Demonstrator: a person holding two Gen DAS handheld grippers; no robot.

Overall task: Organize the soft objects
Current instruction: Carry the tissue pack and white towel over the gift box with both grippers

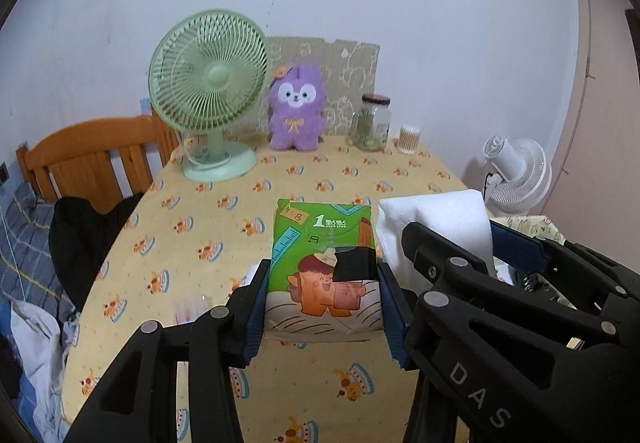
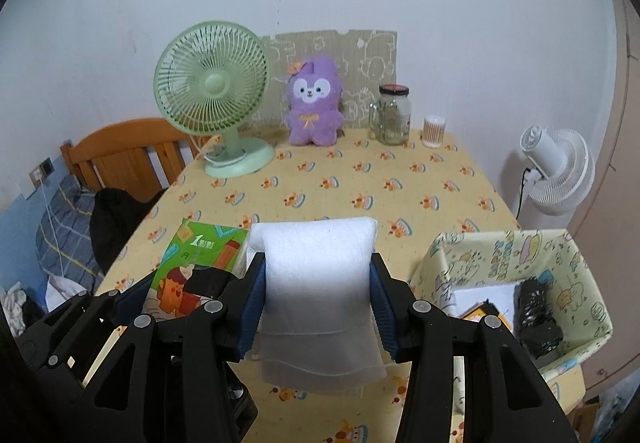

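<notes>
My left gripper (image 1: pixel 322 283) is shut on a green tissue pack (image 1: pixel 324 263) with a cartoon print, held just above the yellow tablecloth. My right gripper (image 2: pixel 316 275) is shut on a folded white foam sheet (image 2: pixel 316 271), held beside the pack; the sheet also shows in the left wrist view (image 1: pixel 436 223), and the pack in the right wrist view (image 2: pixel 192 259). A purple plush toy (image 2: pixel 314 103) sits upright at the table's far edge. A patterned fabric box (image 2: pixel 560 255) stands at the near right, with a black roll (image 2: pixel 536 319) and flat items inside.
A green desk fan (image 2: pixel 216 99) stands at the back left. A glass jar (image 2: pixel 394 115) and a cotton swab tub (image 2: pixel 434 131) stand at the back right. A white floor fan (image 2: pixel 556 171) is beyond the table's right edge. A wooden bed frame (image 2: pixel 120 155) is on the left.
</notes>
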